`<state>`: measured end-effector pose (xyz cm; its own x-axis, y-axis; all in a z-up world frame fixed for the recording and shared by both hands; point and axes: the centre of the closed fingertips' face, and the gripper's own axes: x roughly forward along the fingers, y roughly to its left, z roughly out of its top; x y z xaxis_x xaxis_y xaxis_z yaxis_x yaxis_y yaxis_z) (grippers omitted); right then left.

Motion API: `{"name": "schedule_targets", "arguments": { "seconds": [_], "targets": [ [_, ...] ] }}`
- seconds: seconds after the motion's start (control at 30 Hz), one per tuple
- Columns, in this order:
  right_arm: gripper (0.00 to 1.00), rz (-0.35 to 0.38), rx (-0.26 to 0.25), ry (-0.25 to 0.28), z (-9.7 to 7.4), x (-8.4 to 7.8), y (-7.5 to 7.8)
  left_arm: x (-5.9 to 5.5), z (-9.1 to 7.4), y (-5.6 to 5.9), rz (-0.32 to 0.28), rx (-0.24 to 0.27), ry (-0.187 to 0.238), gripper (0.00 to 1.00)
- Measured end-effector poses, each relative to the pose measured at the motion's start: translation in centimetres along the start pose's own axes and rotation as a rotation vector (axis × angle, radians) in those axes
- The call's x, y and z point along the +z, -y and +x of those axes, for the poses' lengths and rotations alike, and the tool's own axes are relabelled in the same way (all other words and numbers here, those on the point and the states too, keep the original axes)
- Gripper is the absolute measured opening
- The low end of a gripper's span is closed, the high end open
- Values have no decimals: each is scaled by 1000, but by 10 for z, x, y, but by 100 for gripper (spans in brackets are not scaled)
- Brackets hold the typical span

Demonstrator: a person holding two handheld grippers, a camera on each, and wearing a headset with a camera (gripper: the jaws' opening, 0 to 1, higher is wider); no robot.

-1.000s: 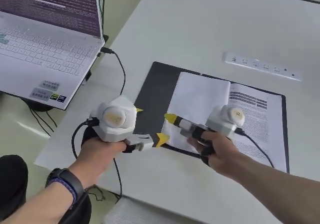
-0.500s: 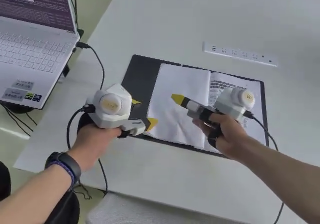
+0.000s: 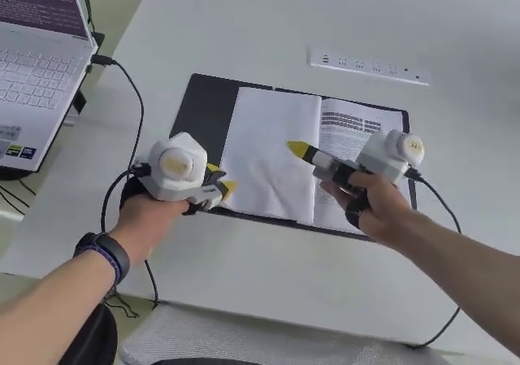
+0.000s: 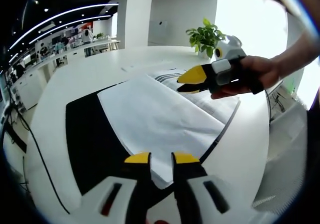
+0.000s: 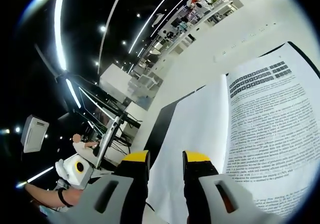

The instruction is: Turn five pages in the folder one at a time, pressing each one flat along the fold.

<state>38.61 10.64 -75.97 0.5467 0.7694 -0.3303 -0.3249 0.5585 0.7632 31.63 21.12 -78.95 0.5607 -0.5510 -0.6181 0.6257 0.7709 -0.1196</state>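
The black folder (image 3: 203, 105) lies open on the white table. A blank white page (image 3: 260, 137) lies over its left half and a printed page (image 3: 349, 125) over its right. My right gripper (image 3: 296, 149) hovers over the blank page close to the fold, its jaws a little apart and holding nothing. In its own view the right gripper (image 5: 166, 156) points across the blank page (image 5: 200, 124) beside the printed page (image 5: 270, 119). My left gripper (image 3: 219, 180) sits at the folder's near edge. The left gripper (image 4: 161, 158) is narrowly open above the blank page's (image 4: 155, 119) near corner, facing the right gripper (image 4: 187, 82).
An open laptop (image 3: 24, 40) stands at the far left with a black cable (image 3: 134, 97) running past the folder's left side. A white power strip (image 3: 370, 64) lies beyond the folder. The table's near edge is just behind my hands.
The head camera has shifted. My right gripper has moved from the blank page's near left part toward the fold. My left gripper's jaws have drawn much closer together.
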Motion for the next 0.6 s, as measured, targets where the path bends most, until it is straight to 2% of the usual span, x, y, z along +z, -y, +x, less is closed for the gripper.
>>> {"name": "schedule_targets", "arguments": {
  "seconds": [0.2, 0.37, 0.4, 0.47, 0.6],
  "targets": [
    [24, 11, -20, -2, -12, -10, 0, -23, 7, 4, 35, -6, -71, 6],
    [23, 15, -29, -2, -20, -12, 3, -34, 7, 2, 58, 19, -114, 0],
    [22, 15, -31, -3, -22, -12, 4, -31, 7, 4, 62, 19, -97, 0],
    [21, 10, -40, -1, -25, -13, 9, -33, 7, 3, 92, 28, -103, 0],
    [20, 34, -45, 16, -29, -11, 13, -32, 7, 3, 102, 41, -109, 0]
  ]
}}
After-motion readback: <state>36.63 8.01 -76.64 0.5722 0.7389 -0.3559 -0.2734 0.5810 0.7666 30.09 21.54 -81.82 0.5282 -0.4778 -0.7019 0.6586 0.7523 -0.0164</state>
